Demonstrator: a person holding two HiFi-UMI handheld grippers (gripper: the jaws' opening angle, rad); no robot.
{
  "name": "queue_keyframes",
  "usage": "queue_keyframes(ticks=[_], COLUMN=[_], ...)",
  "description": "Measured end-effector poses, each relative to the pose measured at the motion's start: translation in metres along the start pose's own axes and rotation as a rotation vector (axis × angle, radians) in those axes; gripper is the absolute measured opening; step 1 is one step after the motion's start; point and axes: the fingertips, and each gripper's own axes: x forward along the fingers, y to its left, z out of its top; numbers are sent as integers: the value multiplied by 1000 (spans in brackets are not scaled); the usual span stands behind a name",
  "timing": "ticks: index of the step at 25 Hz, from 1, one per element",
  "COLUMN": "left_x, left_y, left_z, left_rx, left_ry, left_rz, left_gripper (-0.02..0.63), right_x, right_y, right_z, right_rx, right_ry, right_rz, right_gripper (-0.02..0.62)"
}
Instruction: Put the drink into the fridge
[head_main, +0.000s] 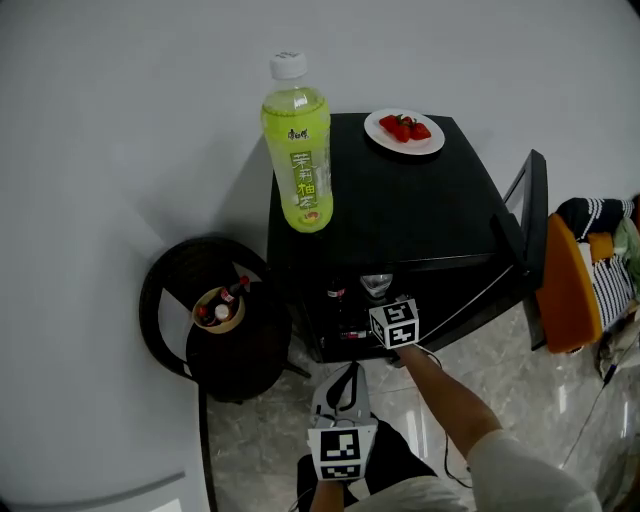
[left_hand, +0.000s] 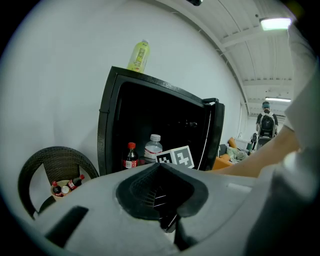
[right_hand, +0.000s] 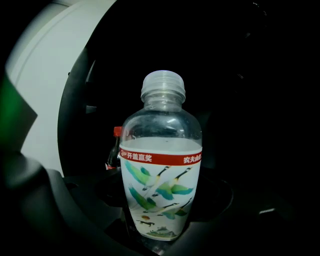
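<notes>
A clear water bottle (right_hand: 161, 165) with a red band and bird print stands upright between the jaws of my right gripper (right_hand: 160, 222), which is shut on it. Gripper and bottle (head_main: 376, 285) are at the mouth of the open black fridge (head_main: 400, 215). Just behind the bottle on the left, a small red-capped cola bottle (right_hand: 114, 150) stands on the fridge shelf. My left gripper (head_main: 345, 380) hangs lower, in front of the fridge, shut with nothing in it. Its own view shows the same water bottle (left_hand: 153, 148), the cola bottle (left_hand: 130, 156) and the right gripper's marker cube (left_hand: 175, 156).
A tall green tea bottle (head_main: 297, 150) and a plate of strawberries (head_main: 404, 131) sit on top of the fridge. The fridge door (head_main: 530, 250) stands open at the right. A dark wicker chair (head_main: 215, 330) on the left holds a basket of small cola bottles (head_main: 220, 310). A person (left_hand: 266, 122) stands far off.
</notes>
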Motion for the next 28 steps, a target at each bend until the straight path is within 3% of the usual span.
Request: queue_keyframes(ticks=[11,17,22,28], left_x=[28,22,-2,-41], left_y=[17,18,20,14], left_z=[-13,1,27,66], left_rx=[-8,-1,-12,-10], left_ry=[-17,-13,24,56], left_rz=[11,23,51,53], left_gripper=[2,2,2,2], right_x=[16,15,-26,-103], right_y=[-17,-17,-16,24], right_z=[-20,-29,-21,32], right_rx=[22,1,15,12], right_ry=[-16,81,167,189], right_rz=[-44,-69,-91,-21], right_gripper=[319,321,321,321])
